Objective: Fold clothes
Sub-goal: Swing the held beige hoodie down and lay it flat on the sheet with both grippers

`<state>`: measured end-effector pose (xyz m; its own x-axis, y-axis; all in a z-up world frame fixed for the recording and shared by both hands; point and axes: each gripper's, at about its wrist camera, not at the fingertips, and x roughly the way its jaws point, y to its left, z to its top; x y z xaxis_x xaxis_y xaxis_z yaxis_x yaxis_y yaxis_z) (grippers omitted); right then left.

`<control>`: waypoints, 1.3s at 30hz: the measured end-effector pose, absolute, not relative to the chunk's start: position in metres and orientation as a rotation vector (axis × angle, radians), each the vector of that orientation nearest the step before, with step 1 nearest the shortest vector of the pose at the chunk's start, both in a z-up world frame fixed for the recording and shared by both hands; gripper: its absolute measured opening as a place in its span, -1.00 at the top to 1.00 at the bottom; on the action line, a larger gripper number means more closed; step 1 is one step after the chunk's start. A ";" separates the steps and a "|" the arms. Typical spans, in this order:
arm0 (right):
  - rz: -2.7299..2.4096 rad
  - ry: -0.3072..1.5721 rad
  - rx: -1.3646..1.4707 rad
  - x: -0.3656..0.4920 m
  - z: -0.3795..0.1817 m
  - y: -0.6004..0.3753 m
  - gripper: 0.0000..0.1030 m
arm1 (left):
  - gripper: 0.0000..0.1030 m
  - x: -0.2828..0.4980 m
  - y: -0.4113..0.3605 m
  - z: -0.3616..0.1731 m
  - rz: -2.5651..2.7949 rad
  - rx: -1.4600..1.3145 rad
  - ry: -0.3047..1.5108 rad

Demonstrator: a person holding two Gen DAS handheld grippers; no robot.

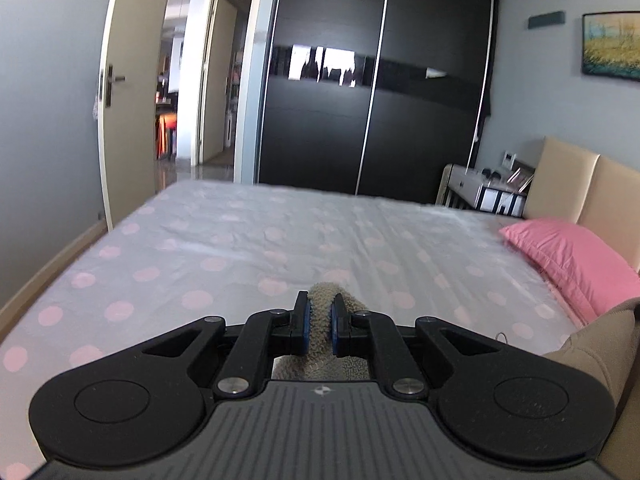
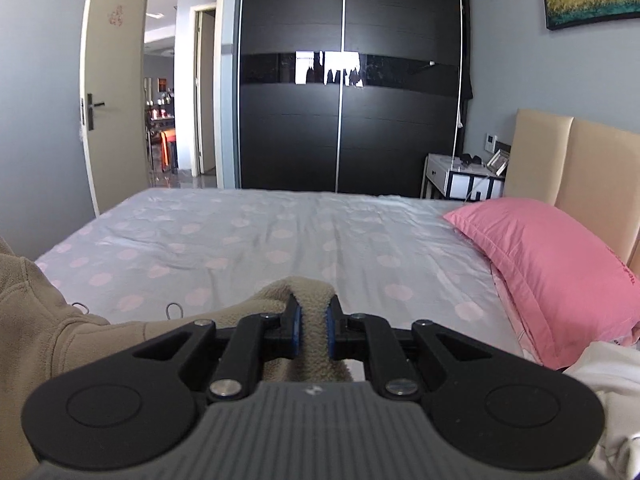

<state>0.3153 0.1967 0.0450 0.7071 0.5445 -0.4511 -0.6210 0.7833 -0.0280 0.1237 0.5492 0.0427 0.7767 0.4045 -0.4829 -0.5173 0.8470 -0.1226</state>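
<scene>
A beige fleece garment is held up over the bed by both grippers. My left gripper (image 1: 320, 304) is shut on a fold of the fleece garment (image 1: 320, 320), which bulges up between the fingers; more of it hangs at the right edge of the left wrist view. My right gripper (image 2: 312, 308) is shut on another fold of the same garment (image 2: 308, 292); the rest drapes away to the left (image 2: 40, 320), with a cord loop (image 2: 174, 310) showing. The garment's lower part is hidden below both grippers.
The bed (image 1: 240, 248) has a white sheet with pink dots. A pink pillow (image 2: 552, 264) lies at the beige headboard (image 2: 580, 168). White cloth (image 2: 608, 376) lies at the near right. A black wardrobe (image 2: 344, 80), a nightstand (image 2: 460, 176) and an open door (image 2: 112, 100) stand beyond.
</scene>
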 end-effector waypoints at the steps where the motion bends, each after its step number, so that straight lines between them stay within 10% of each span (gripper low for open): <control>1: 0.659 0.473 -0.201 0.322 0.034 0.203 0.73 | 0.81 0.132 0.556 0.032 0.501 -0.287 0.501; 7: 0.621 0.600 -0.258 0.341 -0.018 0.203 0.10 | 0.49 0.130 0.572 -0.019 0.553 -0.334 0.657; 39: 0.855 0.918 -0.229 0.077 -0.112 0.036 -0.13 | 0.02 -0.123 0.449 -0.126 0.480 -0.429 1.036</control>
